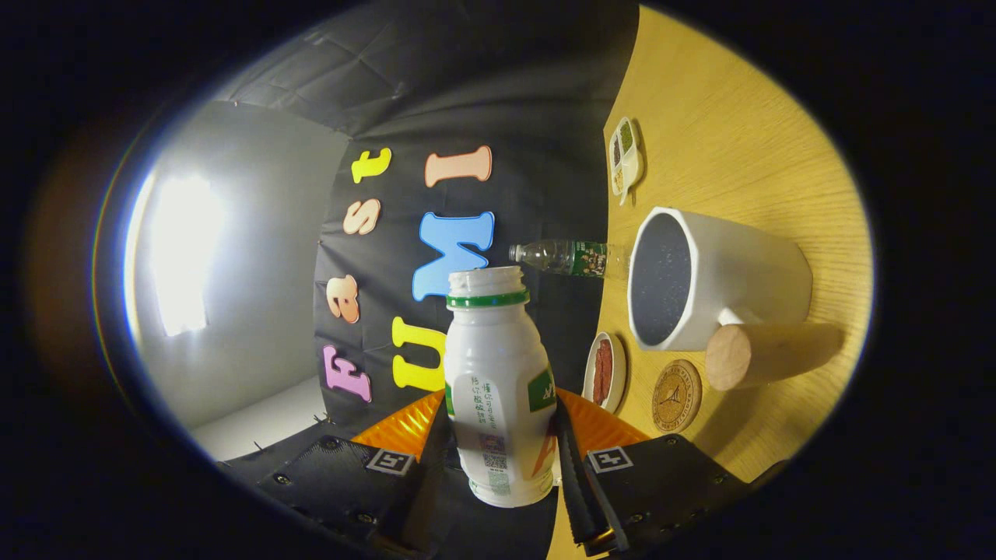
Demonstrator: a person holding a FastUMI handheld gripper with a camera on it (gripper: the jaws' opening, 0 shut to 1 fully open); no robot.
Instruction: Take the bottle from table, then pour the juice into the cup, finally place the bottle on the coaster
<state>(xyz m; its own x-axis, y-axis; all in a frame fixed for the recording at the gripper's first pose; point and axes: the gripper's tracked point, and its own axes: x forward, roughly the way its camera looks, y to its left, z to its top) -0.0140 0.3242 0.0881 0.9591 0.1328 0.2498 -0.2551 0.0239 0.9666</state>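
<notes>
My gripper (pixel 500 443) is shut on a white plastic juice bottle (pixel 498 381) with a green neck ring and no cap; both fingers press on its sides. The view is rolled sideways, so the wooden table (pixel 747 140) stands on the right and the bottle's open mouth points along the tabletop. The white cup (pixel 712 280) with a dark inside and a thick wooden handle (pixel 766 354) sits just beyond the bottle's mouth and to its side. A round cork coaster (pixel 676 395) lies on the table beside the cup's handle, close to my fingers.
A small white dish with a red filling (pixel 604 372) rests between the bottle and the coaster. A clear plastic water bottle (pixel 568 257) with a green label stands behind the cup. A divided white dish (pixel 626 158) lies farther along the table. A bright lamp shines on the grey wall.
</notes>
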